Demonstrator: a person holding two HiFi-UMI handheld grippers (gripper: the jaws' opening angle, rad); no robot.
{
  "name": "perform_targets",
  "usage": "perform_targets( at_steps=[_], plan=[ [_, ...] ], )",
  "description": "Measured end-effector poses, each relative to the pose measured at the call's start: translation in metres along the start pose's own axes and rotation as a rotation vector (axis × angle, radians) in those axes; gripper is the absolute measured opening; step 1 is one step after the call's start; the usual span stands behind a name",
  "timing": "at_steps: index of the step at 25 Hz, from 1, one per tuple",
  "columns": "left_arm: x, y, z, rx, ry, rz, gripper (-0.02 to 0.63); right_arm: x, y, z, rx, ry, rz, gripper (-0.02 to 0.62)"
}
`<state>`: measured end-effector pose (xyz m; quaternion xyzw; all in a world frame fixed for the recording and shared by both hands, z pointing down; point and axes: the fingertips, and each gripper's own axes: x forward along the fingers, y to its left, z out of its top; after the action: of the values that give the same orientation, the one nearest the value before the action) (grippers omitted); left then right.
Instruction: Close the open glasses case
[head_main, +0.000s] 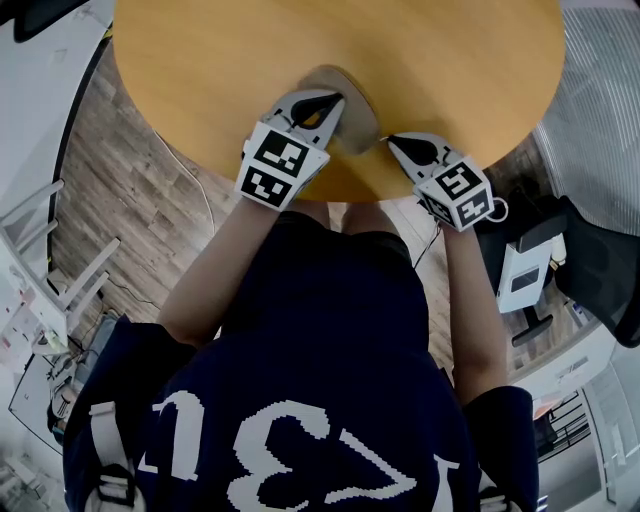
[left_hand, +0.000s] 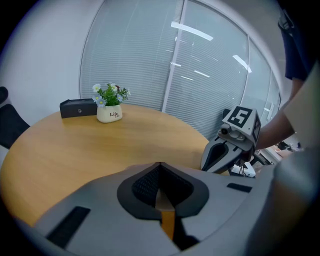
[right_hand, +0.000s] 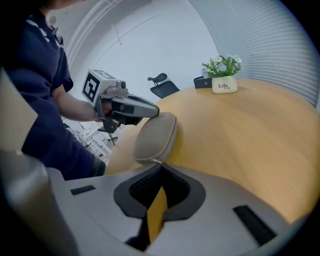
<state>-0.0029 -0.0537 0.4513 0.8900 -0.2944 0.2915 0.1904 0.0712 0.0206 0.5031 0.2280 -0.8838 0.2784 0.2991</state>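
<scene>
The taupe glasses case lies on the round wooden table near its front edge, and its lid looks down. In the right gripper view the case shows a seam along its side. My left gripper is shut and rests on the case's top at its far end. My right gripper is shut at the case's near end. A thin white zip pull runs to its tip; whether it is pinched I cannot tell. In the left gripper view my left gripper hides the case, and the right gripper sits to its right.
A white pot of flowers and a black box stand at the table's far edge. Office chairs and window blinds lie beyond the table. My body stands close against the table's front edge.
</scene>
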Motion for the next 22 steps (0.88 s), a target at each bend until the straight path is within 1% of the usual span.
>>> perform_targets(
  at_steps=[3, 5, 7, 9, 12, 15, 18, 20, 22],
  plan=[
    [-0.001, 0.001, -0.001, -0.001, -0.003, -0.001, 0.014, 0.002, 0.001, 0.000, -0.042, 0.011, 0.059, 0.025],
    [-0.001, 0.001, -0.001, -0.001, -0.002, -0.003, 0.014, 0.003, 0.005, 0.001, -0.050, 0.014, 0.112, 0.030],
    [0.000, 0.000, -0.001, 0.000, -0.004, -0.004, 0.014, 0.004, 0.008, 0.001, -0.064, 0.025, 0.159, 0.075],
    [0.000, 0.000, 0.000, -0.001, -0.006, -0.004, 0.014, 0.005, 0.009, 0.003, -0.083, 0.039, 0.187, 0.107],
    [0.000, 0.000, 0.000, 0.000, -0.006, -0.004, 0.014, 0.007, 0.008, 0.006, -0.099, 0.056, 0.219, 0.107],
    [0.000, 0.000, 0.000, 0.000, -0.006, -0.004, 0.014, 0.004, 0.007, 0.008, -0.107, 0.068, 0.262, 0.087],
    [0.000, 0.001, 0.000, -0.003, -0.009, -0.003, 0.014, -0.001, 0.009, 0.011, -0.133, 0.075, 0.302, 0.048],
    [-0.001, 0.001, 0.000, -0.004, -0.011, -0.003, 0.014, 0.000, 0.014, 0.011, -0.156, 0.092, 0.323, 0.048],
    [-0.001, 0.001, 0.000, -0.005, -0.012, -0.002, 0.014, 0.006, 0.018, 0.009, -0.179, 0.115, 0.322, 0.048]
  ],
)
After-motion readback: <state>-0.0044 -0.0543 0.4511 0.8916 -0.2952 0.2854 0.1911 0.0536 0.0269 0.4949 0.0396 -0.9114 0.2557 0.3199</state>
